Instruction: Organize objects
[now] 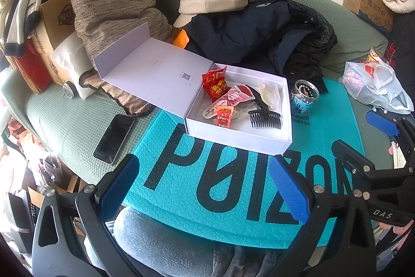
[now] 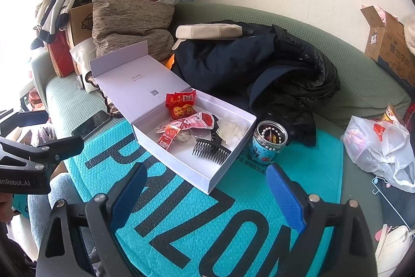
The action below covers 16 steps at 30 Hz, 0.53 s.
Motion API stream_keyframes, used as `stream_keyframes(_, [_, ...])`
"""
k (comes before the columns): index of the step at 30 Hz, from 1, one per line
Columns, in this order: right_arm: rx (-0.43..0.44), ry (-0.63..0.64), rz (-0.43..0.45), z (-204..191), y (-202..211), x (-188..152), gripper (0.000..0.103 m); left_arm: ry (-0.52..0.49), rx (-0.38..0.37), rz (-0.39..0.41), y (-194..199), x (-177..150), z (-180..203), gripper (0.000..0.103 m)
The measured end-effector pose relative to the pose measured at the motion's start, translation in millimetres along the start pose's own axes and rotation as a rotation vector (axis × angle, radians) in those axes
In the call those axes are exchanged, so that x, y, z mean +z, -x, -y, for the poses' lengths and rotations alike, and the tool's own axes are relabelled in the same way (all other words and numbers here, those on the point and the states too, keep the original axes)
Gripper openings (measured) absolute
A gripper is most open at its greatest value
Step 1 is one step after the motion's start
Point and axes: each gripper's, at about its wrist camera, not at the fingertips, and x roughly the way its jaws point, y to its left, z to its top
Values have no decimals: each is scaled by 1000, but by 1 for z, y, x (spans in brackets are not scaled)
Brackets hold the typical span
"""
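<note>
Both grippers are hovering empty above the teal mat (image 1: pixel 233 173) on the sofa, so this looks like a pause between placements, with most small things already in the box. Well off to the left of the left gripper (image 1: pixel 205 188), a phone (image 1: pixel 114 138) is lying on the sofa cushion. Straight ahead of that gripper, the white box (image 1: pixel 241 139) is sitting with its lid folded back, holding red snack packets (image 1: pixel 215 85) and a black comb (image 1: pixel 264 117). Just beyond the right gripper (image 2: pixel 207 196), beside the box's right wall, a small jar (image 2: pixel 268 144) of beads is standing outside it; further right a plastic bag (image 2: pixel 378 144) is slumping. The jar is probably next, calling for the right gripper to reach forward and straddle it. Both grippers are held level, jaws spread wide, gripping nothing.
</note>
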Motion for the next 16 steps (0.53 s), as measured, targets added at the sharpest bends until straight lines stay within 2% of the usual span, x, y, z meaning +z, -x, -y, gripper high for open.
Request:
stream_keyframes(7, [3,-5,-4,2,-2,-3,94,-9,32,-6,-2,-1,4,100])
stream_keyframes(16, [9,-25,-17,11,-8,-8,94,-7,10,-37,-11,-4,12,100])
